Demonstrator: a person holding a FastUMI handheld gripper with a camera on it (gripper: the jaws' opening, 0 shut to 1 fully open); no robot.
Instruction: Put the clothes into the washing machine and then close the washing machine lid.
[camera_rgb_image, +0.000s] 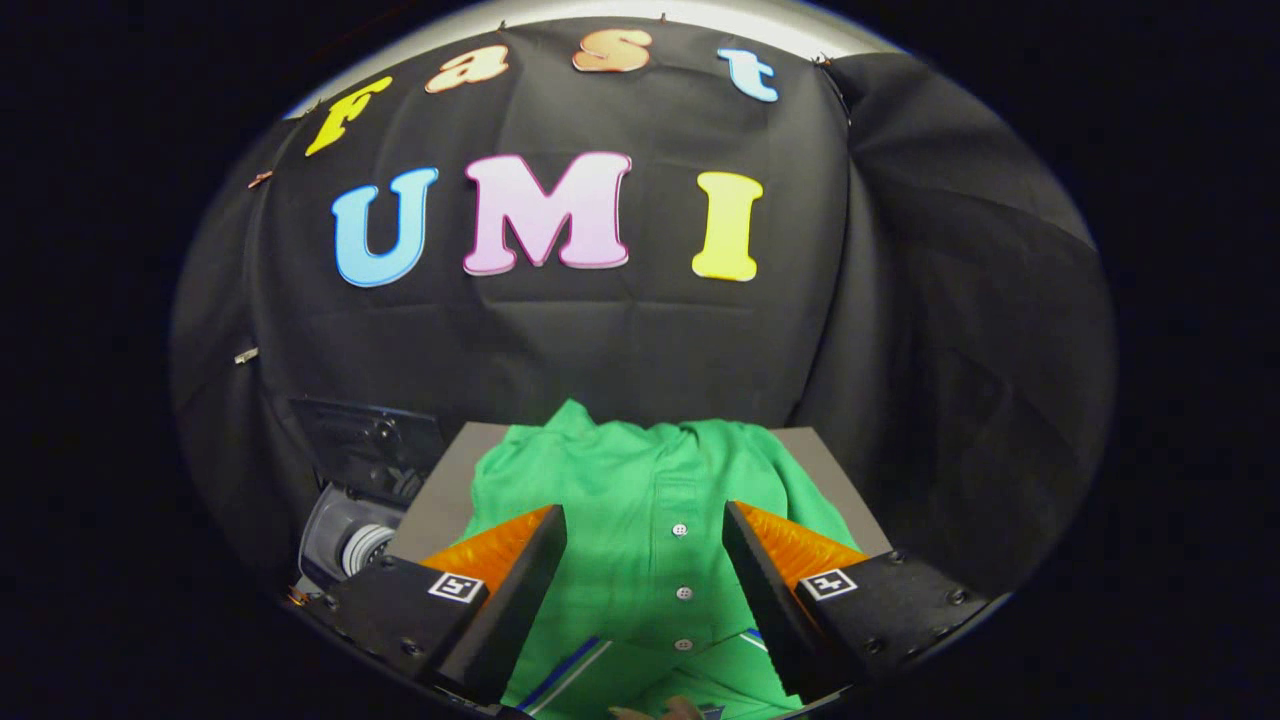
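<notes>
The gripper (645, 530), fingers spread wide and holding nothing, hangs above a green buttoned polo shirt (640, 480) lying on a grey table (440, 490), beside the open-lidded washing machine (350, 530).

The scene is dim overall, with the booth's black cloth wall (640, 340) soaking up most of the light. A pale bright strip along the top of the wall suggests light coming from above. The green shirt (640, 500) is evenly lit and vivid, its buttons sharp, without glare. The gripper (645, 525), fingers spread apart over the shirt, casts little visible shadow. Fisheye distortion bows straight lines strongly toward the rim, where folds of cloth darken. The washing machine (360, 520) sits in shade, its details murky.
</notes>
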